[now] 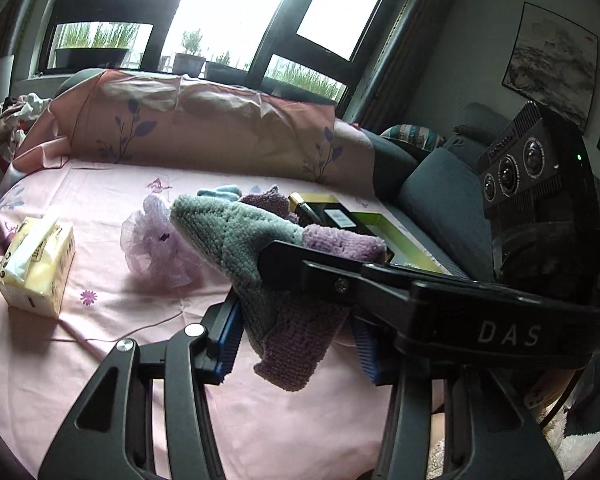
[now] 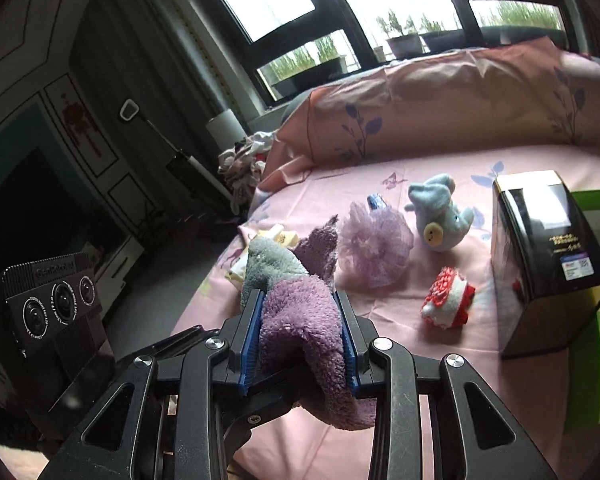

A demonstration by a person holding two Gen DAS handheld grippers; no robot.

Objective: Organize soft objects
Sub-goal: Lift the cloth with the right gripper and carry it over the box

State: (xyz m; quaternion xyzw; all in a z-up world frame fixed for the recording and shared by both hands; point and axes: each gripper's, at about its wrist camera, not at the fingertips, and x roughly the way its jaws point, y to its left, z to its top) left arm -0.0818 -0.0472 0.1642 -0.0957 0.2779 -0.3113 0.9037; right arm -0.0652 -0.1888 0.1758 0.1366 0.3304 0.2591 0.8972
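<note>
The right hand-held gripper (image 2: 300,340) is closed on a fuzzy purple-and-grey knitted cloth (image 2: 300,320): its blue pads (image 2: 252,344) press the purple part from both sides, with the grey part and a purple corner sticking up beyond the fingertips and a purple fold hanging below. The left hand-held gripper (image 1: 296,340) stands wide open around the same fuzzy cloth (image 1: 240,236); its blue pads (image 1: 230,336) sit apart on either side of the hanging purple end and do not pinch it. In the left wrist view the right gripper's black arm crosses over the cloth from the right. The cloth is held in the air above the pink printed bedsheet (image 2: 420,360), near the bed's front edge.

On the bed lie a lilac mesh bath pouf (image 2: 374,250), a pale blue plush animal with a yellow face (image 2: 436,216) just beyond it, and a small red-and-white knitted piece (image 2: 448,300) nearer the front. A black and gold box (image 2: 548,264) stands toward the bed's right side, beside a green tray (image 2: 596,196). A yellow tissue pack (image 1: 36,264) sits toward the left edge. A pink floral-printed pillow (image 1: 204,128) runs along the far edge below the window.
</note>
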